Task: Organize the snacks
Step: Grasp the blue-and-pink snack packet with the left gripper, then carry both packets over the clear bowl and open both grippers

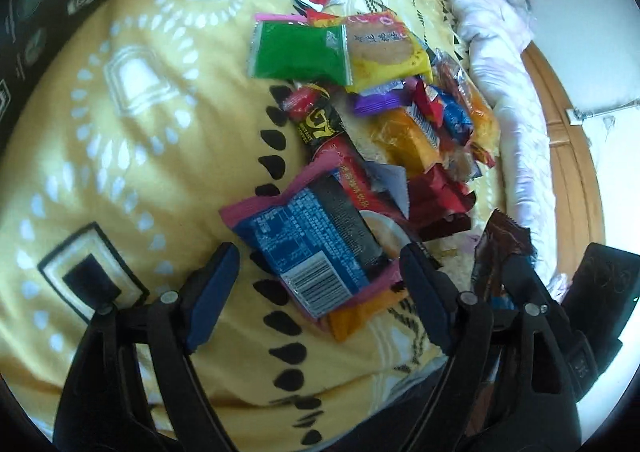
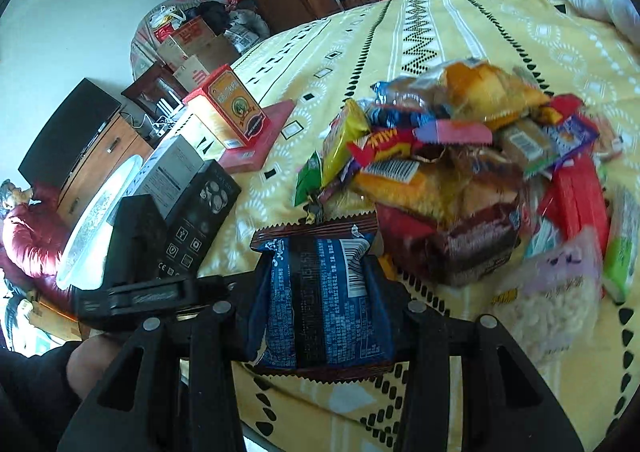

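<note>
The right tongs [image 2: 316,292] pinch a blue-and-brown foil snack packet [image 2: 320,300], lifted off the yellow patterned bedspread [image 2: 460,11]. The left tongs [image 1: 316,292] hang spread above a blue-and-pink barcoded wrapper [image 1: 308,248], likely next to be grasped.

A black box [image 2: 192,228] is showing a "CE" mark. Barcodes are showing on a blue packet [image 2: 320,300]; its small print is unreadable.

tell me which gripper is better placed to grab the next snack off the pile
Left. Its gripper is open over the blue packet, while the right gripper already grips a snack.
</note>
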{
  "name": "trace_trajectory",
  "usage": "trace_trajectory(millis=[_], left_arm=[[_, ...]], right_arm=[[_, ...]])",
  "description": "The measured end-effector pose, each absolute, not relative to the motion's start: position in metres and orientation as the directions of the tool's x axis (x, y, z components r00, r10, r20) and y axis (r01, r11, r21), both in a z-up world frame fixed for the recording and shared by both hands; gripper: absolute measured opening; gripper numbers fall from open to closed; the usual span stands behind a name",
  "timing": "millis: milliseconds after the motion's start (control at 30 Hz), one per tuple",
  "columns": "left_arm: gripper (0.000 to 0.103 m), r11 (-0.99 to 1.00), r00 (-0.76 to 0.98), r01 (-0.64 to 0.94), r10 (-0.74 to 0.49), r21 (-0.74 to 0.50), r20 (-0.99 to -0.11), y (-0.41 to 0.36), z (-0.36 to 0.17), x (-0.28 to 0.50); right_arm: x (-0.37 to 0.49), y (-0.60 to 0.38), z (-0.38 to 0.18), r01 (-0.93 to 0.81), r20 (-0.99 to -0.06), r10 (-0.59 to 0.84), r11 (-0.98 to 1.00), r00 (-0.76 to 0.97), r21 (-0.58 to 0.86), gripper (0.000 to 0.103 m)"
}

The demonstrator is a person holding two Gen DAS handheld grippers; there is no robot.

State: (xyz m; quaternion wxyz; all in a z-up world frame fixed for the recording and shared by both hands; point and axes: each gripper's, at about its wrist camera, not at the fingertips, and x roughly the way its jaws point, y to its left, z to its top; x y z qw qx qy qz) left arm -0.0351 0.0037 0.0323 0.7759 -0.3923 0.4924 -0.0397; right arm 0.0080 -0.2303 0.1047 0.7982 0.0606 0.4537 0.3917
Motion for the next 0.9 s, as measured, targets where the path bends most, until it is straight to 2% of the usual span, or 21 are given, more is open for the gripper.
trace_trajectory(millis=[67, 100, 267, 567, 900], left_arm=[[0.066, 0.736, 0.517, -0.294, -0.414, -0.61, -0.749, -0.001, 0.037, -0.036], [0.054, 0.744, 0.523, -0.28, -0.413, -0.607, -0.746, -0.002, 0.039, -0.036], [0.046, 0.795, 0.55, -0.235, -0.365, -0.559, -0.751, -0.002, 0.052, -0.041], [0.045, 0.874, 0.625, -0.177, -0.255, -0.452, -0.738, 0.01, 0.091, -0.054], [0.045, 0.905, 0.799, -0.128, -0.148, -0.405, -0.583, 0.047, 0.187, -0.094]], right_arm=[[0.007, -0.233, 0.102, -0.568, -0.674, 0.684, 0.684, 0.279, 0.459, 0.048], [0.007, -0.233, 0.103, -0.567, -0.673, 0.685, 0.683, 0.279, 0.46, 0.048], [0.004, -0.234, 0.101, -0.566, -0.667, 0.687, 0.684, 0.287, 0.461, 0.048], [-0.004, -0.235, 0.107, -0.564, -0.66, 0.687, 0.688, 0.304, 0.456, 0.048], [-0.014, -0.196, 0.18, -0.664, -0.599, 0.72, 0.642, 0.35, 0.384, 0.048]])
